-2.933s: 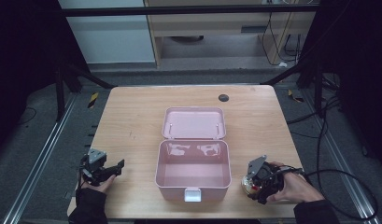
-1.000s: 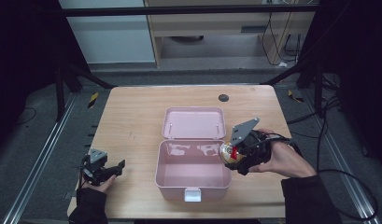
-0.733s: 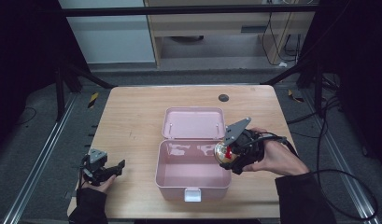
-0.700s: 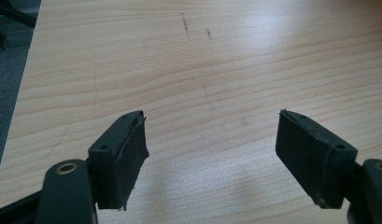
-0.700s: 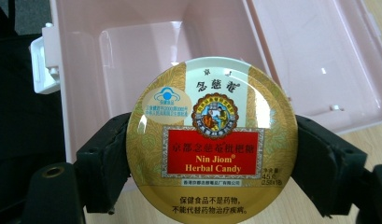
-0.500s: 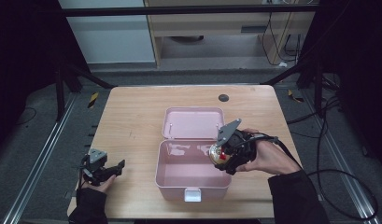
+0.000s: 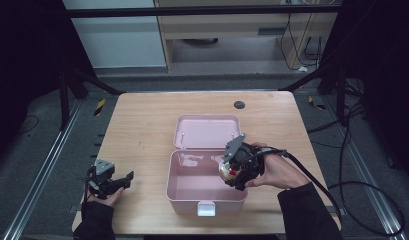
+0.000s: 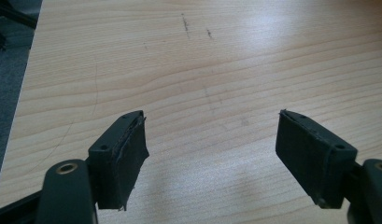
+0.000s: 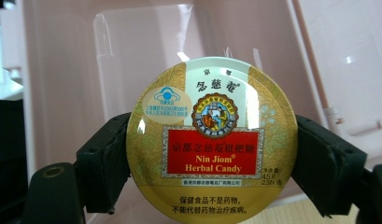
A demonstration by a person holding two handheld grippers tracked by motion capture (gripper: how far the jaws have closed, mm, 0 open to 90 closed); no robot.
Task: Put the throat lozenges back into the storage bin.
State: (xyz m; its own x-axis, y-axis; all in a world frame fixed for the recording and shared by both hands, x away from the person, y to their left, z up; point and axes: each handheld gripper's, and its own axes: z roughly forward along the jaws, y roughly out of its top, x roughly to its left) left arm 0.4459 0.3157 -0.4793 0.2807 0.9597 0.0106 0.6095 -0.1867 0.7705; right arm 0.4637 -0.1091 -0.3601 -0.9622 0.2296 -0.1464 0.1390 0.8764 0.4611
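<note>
A pink plastic box (image 7: pixel 204 195) stands open at the table's middle front, its lid (image 7: pixel 207 131) laid back flat behind it. My right gripper (image 7: pixel 231 172) is shut on a round yellow herbal candy tin (image 7: pixel 225 171) and holds it over the box's right side, above the rim. In the right gripper view the candy tin (image 9: pixel 212 140) sits label up between both jaws, with the box's pink inside (image 9: pixel 86 70) behind it. My left gripper (image 7: pixel 123 181) rests open at the table's front left. Its jaws stand wide apart over bare wood, the gripper (image 8: pixel 212 140) holding nothing.
A small dark round hole (image 7: pixel 239 105) marks the table's far edge. The wooden table (image 7: pixel 142 130) has bare room left of the box. Black cables (image 7: pixel 342 190) trail off the right side onto the floor. Metal frame rails (image 7: pixel 42 170) run along the left.
My right gripper has lifted the candy tin from the table's front right and carried it left, over the open box. The left gripper has stayed put.
</note>
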